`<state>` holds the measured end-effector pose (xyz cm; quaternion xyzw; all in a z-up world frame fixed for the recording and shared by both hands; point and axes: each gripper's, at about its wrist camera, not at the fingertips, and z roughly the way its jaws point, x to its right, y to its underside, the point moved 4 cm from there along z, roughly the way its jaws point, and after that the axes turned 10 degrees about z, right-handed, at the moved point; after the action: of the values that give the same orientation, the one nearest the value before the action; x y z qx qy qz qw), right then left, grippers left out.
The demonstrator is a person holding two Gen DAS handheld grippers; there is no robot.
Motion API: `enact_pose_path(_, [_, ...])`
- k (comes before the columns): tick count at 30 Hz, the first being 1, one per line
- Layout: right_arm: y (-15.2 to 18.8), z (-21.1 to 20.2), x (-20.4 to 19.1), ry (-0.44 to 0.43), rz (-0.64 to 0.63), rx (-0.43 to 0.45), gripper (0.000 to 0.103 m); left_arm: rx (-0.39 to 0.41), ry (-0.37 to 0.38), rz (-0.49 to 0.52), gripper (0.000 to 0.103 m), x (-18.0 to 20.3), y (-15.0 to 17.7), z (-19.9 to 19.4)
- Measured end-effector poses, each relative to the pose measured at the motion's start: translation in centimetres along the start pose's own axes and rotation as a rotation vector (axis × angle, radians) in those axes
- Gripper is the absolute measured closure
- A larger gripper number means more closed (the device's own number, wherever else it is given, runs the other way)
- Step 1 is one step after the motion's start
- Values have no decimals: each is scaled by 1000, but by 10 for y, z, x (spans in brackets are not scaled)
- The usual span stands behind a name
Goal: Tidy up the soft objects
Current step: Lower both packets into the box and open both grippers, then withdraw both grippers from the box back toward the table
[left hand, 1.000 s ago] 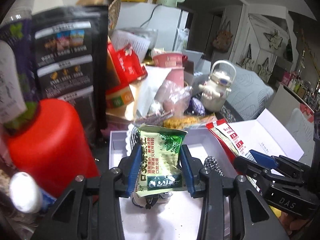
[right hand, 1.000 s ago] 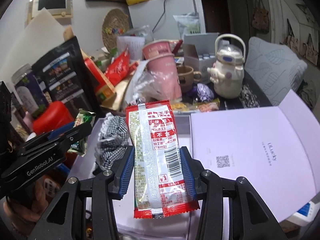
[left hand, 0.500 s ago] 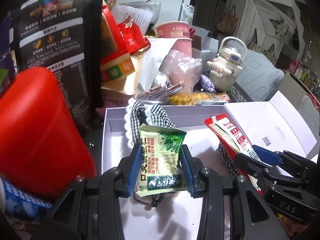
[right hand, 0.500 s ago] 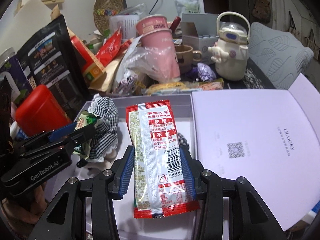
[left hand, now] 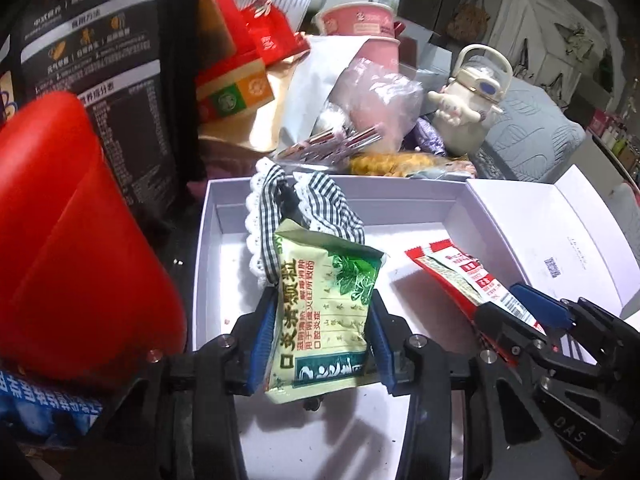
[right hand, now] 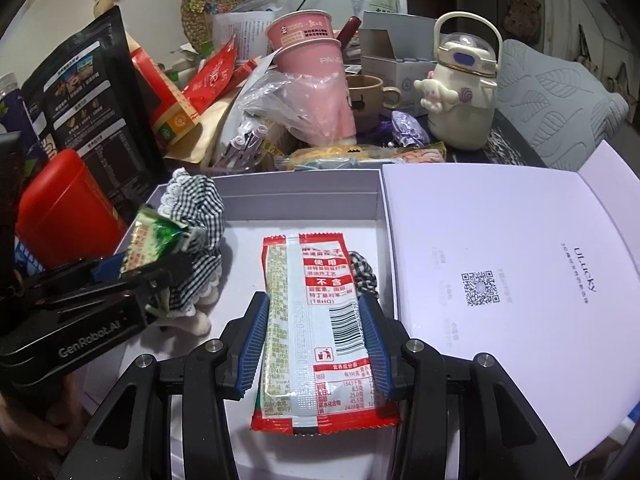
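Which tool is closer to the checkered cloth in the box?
Left. The left tool with its green packet sits right against the checkered cloth; the right tool with its red packet is off to the cloth's right.

Left hand-held gripper (left hand: pixel 320 344), right hand-held gripper (right hand: pixel 314 344): both clamped, seemingly side by side.

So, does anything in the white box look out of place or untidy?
Yes. The checkered cloth is bunched up and hangs over the white box at its far left rim, not lying flat inside. Both snack packets are held above the box.
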<state>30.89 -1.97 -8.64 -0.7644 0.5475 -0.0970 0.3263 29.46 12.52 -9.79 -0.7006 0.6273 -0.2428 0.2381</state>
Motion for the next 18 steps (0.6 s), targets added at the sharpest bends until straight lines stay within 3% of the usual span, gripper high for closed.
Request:
enact_pose_path(7, [1, -1, -2, 1, -7, -19, 53, -27, -24, 40, 60, 6, 1, -2])
enact_pose_path(11, [1, -7, -3, 2, -15, -16, 53, -27, -48, 49, 49, 9, -2, -6])
enact_pose_path(18, [-2, -25, -6, 7, -31, -1, 53, -3, -57, 48, 48, 10, -5, -24])
